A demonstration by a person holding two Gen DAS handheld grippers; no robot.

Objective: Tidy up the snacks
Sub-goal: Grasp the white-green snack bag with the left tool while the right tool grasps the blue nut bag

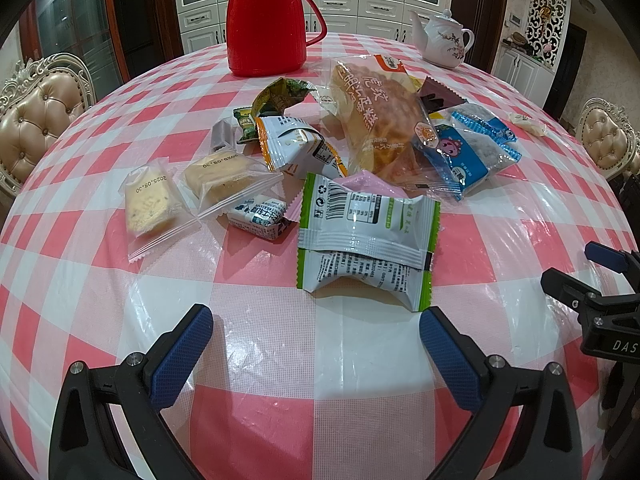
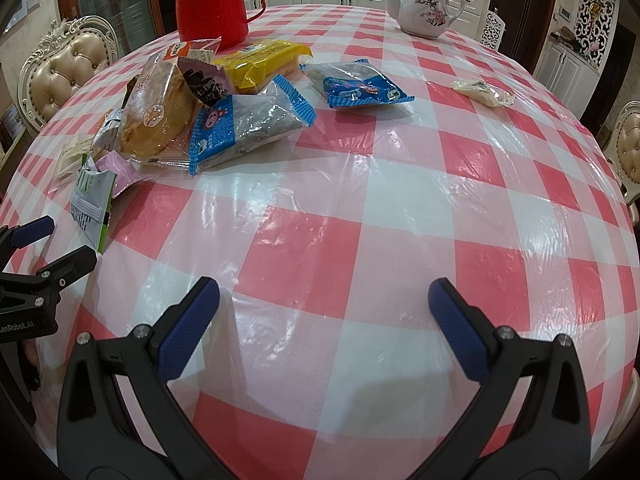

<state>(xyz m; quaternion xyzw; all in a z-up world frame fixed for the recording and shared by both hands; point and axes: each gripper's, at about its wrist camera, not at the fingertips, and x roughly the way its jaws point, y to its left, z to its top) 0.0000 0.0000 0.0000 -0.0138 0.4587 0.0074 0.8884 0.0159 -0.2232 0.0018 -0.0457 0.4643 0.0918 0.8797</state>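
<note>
**Above the desk, both tongs empty**

Between your left tongs point(image 1: 316, 328), spread wide, lies a green-and-white packet point(image 1: 364, 240), nearest of the snack pile point(image 1: 320, 148). Lower squarely over it. Your right tongs point(image 2: 324, 300) gape wide over bare checked cloth point(image 2: 360, 208).

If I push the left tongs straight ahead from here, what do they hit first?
Most likely the green-and-white snack packet, lying on the checked tablecloth just beyond the open left tongs, slightly toward the right finger. Only bare cloth lies before it; depth is hard to judge in the fisheye view.
</note>
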